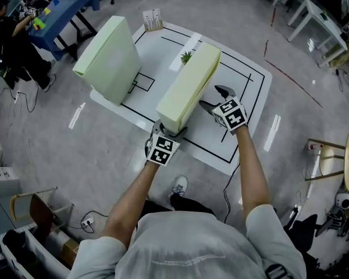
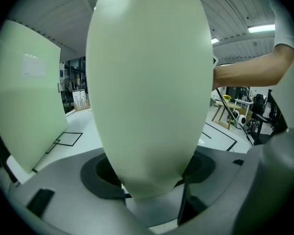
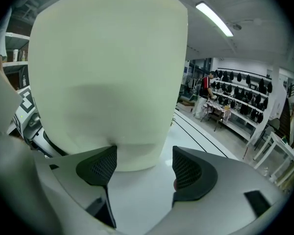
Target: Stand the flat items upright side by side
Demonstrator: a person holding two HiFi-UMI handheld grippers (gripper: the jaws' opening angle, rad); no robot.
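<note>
The left claw (image 2: 152, 179) is gripping the near end of a pale green foam slab (image 1: 189, 89), its jaws spread wide with a pad pressing on each broad face; the slab is sitting up on its long edge over the white floor mat (image 1: 239, 74), though I cannot tell whether its lower edge is touching. The right claw (image 3: 142, 169) is gaping open with nothing clamped, one pad lying against the slab's right face; a second foam slab (image 1: 107, 58) is standing upright to the left, well apart.
</note>
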